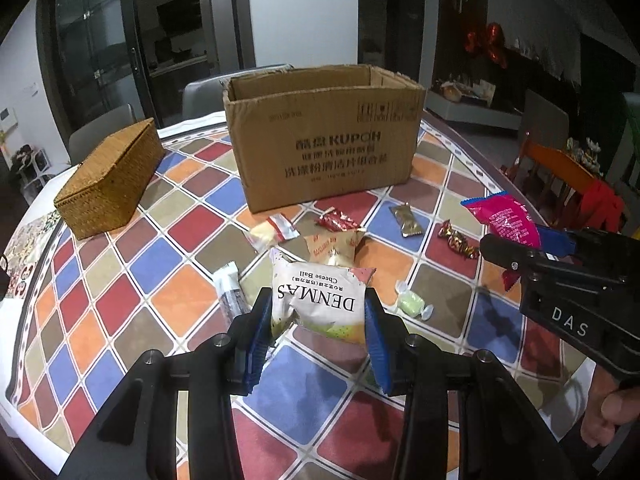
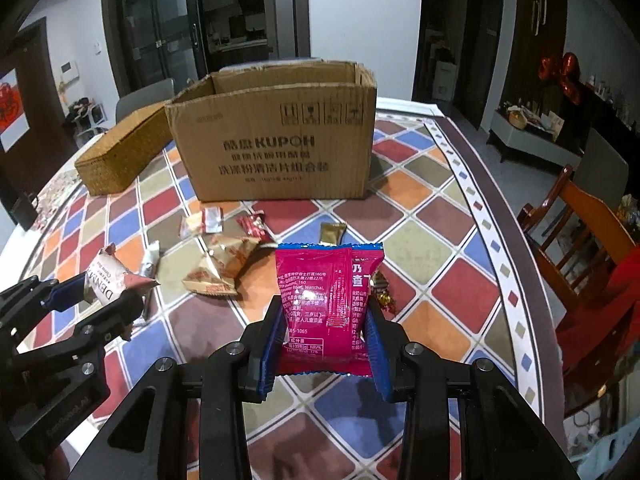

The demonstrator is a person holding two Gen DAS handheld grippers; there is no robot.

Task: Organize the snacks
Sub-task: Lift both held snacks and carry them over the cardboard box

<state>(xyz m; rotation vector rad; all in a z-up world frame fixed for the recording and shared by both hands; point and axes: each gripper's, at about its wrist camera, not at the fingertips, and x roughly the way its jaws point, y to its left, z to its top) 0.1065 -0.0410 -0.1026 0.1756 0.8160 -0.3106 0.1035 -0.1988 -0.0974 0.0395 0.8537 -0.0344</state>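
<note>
My left gripper (image 1: 318, 312) is shut on a white DENMAS cheese ball bag (image 1: 316, 296), lifted off the table. My right gripper (image 2: 325, 320) is shut on a magenta snack bag (image 2: 324, 300), also held up. Each gripper shows in the other's view: the right gripper (image 1: 532, 248) with the magenta bag (image 1: 504, 220), the left gripper (image 2: 92, 296) with the white bag (image 2: 108, 276). An open cardboard box (image 1: 320, 140) stands behind the loose snacks. On the table lie a tan bag (image 1: 334, 246), a red candy (image 1: 338, 222), a green candy (image 1: 412, 304) and several small packets.
A woven lidded basket (image 1: 108, 184) sits left of the box on the checkered tablecloth (image 1: 160, 272). A wooden chair (image 2: 580, 240) stands off the table's right edge. A grey chair (image 1: 204, 96) stands behind the box. A hand (image 1: 612, 412) holds the right gripper's handle.
</note>
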